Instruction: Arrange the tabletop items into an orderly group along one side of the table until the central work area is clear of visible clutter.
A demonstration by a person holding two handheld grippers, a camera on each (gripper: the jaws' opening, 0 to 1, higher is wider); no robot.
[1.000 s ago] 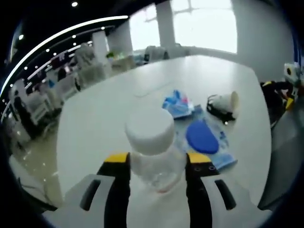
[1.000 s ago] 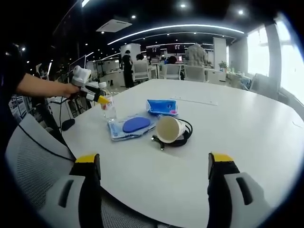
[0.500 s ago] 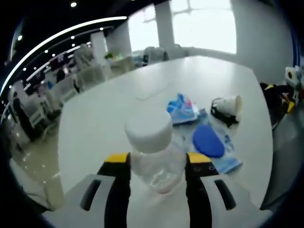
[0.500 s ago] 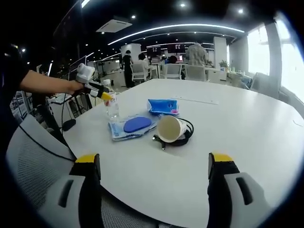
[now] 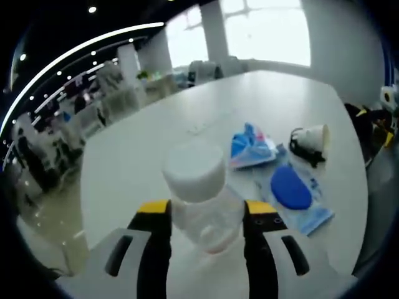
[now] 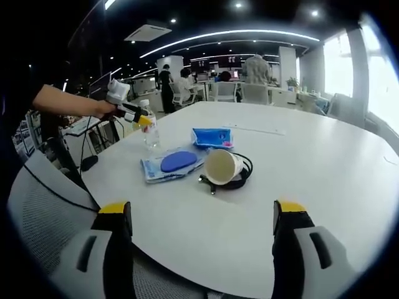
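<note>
No text, label, brand, number or sign is legible in either view. The clear plastic bottle with a white cap (image 5: 198,199) carries no readable label. The blue printed packet (image 6: 212,137) on the white table (image 6: 324,168) shows coloured markings, too blurred to read. The flat pale-blue pouch with a dark blue oval (image 6: 171,164) shows no readable print.

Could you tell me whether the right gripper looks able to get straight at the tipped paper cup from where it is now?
Probably yes: the right gripper is open, and only bare table lies between it and the paper cup resting against a black cable.
</note>
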